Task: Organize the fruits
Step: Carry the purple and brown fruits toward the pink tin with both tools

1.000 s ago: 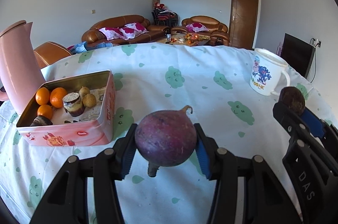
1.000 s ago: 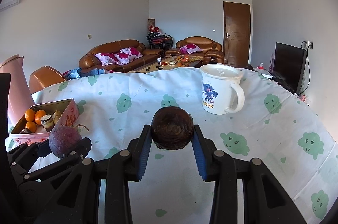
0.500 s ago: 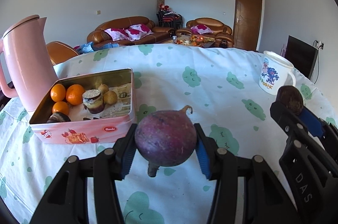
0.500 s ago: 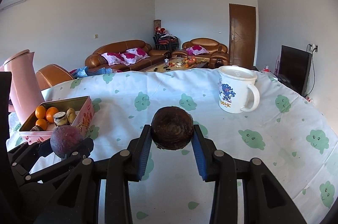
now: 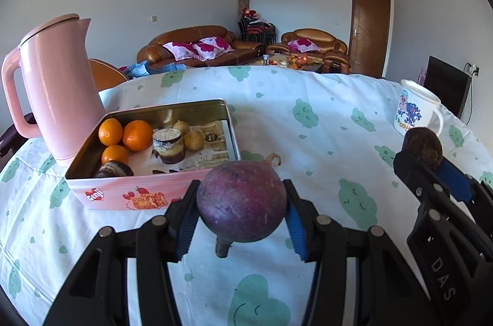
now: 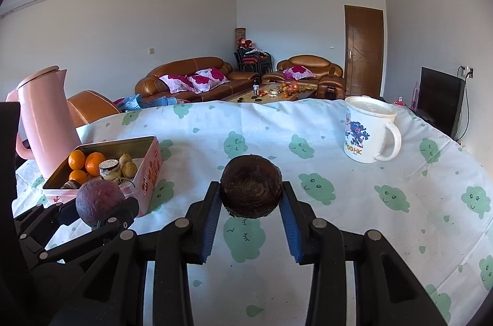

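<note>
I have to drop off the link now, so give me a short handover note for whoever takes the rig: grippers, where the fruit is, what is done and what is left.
Left gripper: shut on the purple fruit, held above the tablecloth just in front of the pink tin.
Right gripper: shut on the brown fruit, held over the cloth, further from the tin.
In the tin: three oranges, two small yellowish fruits, a layered piece, a dark piece.
Done: those are in.
Left: place both held fruits in the tin.
Kettle stands behind the tin; mug far right.
</note>
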`<state>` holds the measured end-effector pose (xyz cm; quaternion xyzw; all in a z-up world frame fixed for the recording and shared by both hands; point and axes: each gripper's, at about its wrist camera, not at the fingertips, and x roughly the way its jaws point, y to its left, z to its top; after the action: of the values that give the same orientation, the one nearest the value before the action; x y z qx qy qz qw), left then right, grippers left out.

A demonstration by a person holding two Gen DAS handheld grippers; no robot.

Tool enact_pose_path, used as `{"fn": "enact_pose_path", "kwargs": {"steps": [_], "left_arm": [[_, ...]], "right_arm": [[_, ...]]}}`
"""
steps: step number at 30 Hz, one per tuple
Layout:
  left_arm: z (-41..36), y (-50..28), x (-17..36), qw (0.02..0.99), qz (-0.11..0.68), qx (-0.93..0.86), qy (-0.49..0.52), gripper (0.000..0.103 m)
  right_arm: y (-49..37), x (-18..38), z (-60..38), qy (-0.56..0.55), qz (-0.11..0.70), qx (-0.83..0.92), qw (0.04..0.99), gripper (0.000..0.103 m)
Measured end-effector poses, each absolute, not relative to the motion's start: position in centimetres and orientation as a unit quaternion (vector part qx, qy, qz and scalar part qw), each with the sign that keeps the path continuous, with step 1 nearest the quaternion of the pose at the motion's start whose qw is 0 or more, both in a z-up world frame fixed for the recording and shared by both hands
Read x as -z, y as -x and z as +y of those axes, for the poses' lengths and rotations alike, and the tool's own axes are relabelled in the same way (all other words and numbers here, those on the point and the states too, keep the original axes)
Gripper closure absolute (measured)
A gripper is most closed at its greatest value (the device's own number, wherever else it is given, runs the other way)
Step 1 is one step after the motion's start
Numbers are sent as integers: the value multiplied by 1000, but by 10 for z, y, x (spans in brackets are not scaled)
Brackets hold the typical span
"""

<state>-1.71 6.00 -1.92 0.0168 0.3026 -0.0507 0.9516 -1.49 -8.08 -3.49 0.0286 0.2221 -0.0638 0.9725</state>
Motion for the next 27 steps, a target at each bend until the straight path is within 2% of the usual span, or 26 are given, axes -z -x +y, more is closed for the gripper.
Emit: {"fn": "enact_pose_path", "kwargs": {"steps": [27], "left_arm": [[122, 22, 18, 957, 289, 16, -1, 50]], "right_arm": [[3, 37, -17, -13, 223, 25, 974, 63]]}}
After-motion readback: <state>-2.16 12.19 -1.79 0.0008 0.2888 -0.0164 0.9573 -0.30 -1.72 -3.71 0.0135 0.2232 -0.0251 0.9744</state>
